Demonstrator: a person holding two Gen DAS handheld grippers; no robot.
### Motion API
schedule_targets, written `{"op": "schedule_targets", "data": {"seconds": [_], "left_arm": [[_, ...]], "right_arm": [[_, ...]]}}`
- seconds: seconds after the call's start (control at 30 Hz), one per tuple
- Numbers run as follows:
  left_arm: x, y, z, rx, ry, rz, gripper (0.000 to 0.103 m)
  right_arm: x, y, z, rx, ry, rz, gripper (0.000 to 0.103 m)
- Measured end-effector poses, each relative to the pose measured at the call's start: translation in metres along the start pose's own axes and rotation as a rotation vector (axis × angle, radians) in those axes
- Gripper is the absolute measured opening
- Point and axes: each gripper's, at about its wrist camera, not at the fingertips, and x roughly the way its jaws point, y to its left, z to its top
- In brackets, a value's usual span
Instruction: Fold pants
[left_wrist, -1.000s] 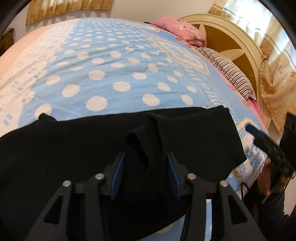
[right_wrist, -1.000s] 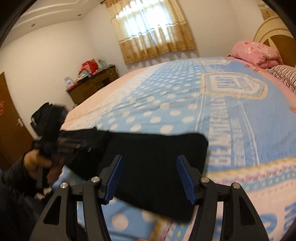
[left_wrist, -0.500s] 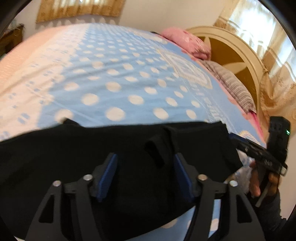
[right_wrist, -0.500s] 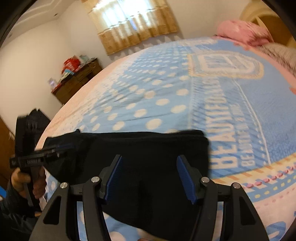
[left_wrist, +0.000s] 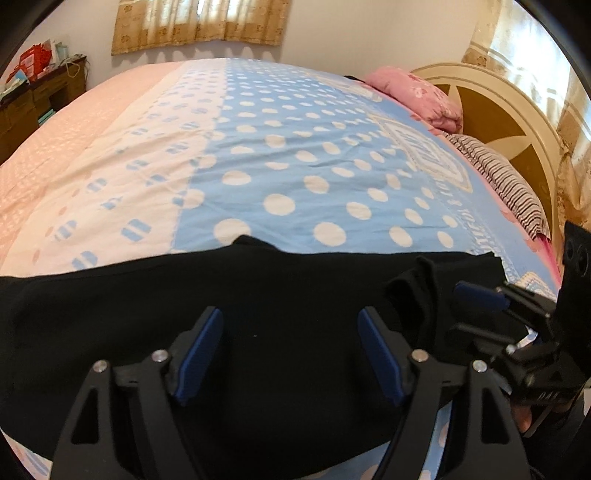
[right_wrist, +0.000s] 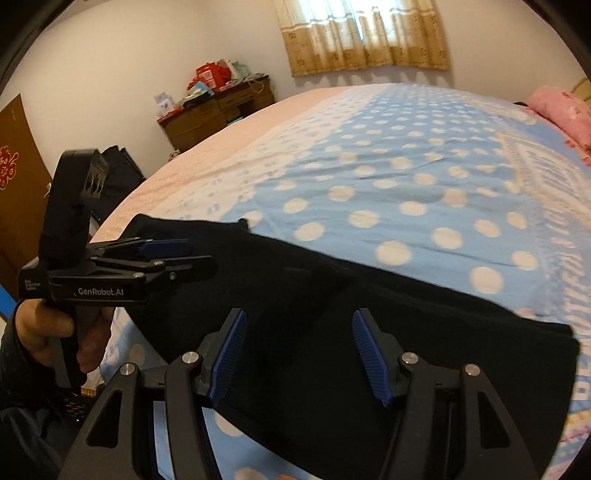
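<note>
Black pants (left_wrist: 258, 295) lie flat across the near edge of the bed, also seen in the right wrist view (right_wrist: 369, 314). A small raised fold of cloth (left_wrist: 417, 288) stands near their right end. My left gripper (left_wrist: 291, 350) is open and empty just above the pants. My right gripper (right_wrist: 299, 350) is open and empty above the pants too. In the left wrist view the right gripper (left_wrist: 491, 310) hovers at the pants' right end. In the right wrist view the left gripper (right_wrist: 162, 254) is at the pants' left end.
The bed has a blue polka-dot cover (left_wrist: 295, 166) with a pink and white strip at the left. A pink pillow (left_wrist: 417, 96), a striped pillow (left_wrist: 498, 181) and the cream headboard (left_wrist: 517, 122) are at the right. A wooden dresser (right_wrist: 218, 110) stands by the far wall.
My left gripper opened, let go of the raised fold of pants and moved left. My right gripper moved in over the pants, staying open.
</note>
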Motion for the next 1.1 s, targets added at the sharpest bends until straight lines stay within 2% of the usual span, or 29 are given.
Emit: {"op": "schedule_targets", "data": {"seconds": [0.13, 0.4, 0.47, 0.5, 0.6, 0.67, 0.8, 0.87, 0.93, 1.03, 1.1], "left_arm": [[0.0, 0.007, -0.003, -0.005, 0.002, 0.007, 0.078], [-0.003, 0.021, -0.005, -0.012, 0.011, 0.033, 0.078], [-0.013, 0.028, -0.003, 0.009, -0.009, 0.071, 0.078], [-0.021, 0.037, -0.001, 0.022, -0.028, 0.114, 0.078], [-0.041, 0.065, 0.005, 0.029, -0.075, 0.217, 0.079], [-0.056, 0.097, 0.007, 0.007, -0.086, 0.289, 0.079], [-0.073, 0.156, 0.002, -0.071, -0.084, 0.363, 0.079], [-0.075, 0.177, -0.006, -0.122, -0.069, 0.343, 0.079], [-0.074, 0.2, -0.018, -0.195, -0.053, 0.29, 0.077], [-0.066, 0.215, -0.031, -0.278, -0.046, 0.202, 0.073], [-0.067, 0.21, -0.034, -0.269, -0.078, 0.203, 0.072]], "right_arm": [[0.024, 0.007, -0.007, -0.014, 0.055, 0.004, 0.062], [0.022, 0.005, -0.012, 0.002, 0.018, 0.013, 0.062], [0.014, 0.0, -0.011, 0.03, -0.003, 0.044, 0.062], [0.009, -0.002, -0.01, 0.04, -0.016, 0.049, 0.062], [-0.01, -0.009, -0.007, 0.055, -0.079, 0.026, 0.062], [-0.022, -0.015, -0.004, 0.083, -0.119, 0.018, 0.062], [-0.035, -0.023, -0.002, 0.13, -0.164, 0.013, 0.062], [-0.038, -0.023, -0.003, 0.133, -0.169, 0.005, 0.062], [-0.04, -0.022, -0.005, 0.133, -0.167, 0.003, 0.062], [-0.039, -0.02, -0.009, 0.132, -0.164, 0.0, 0.062], [-0.037, -0.02, -0.011, 0.131, -0.156, -0.001, 0.062]]}}
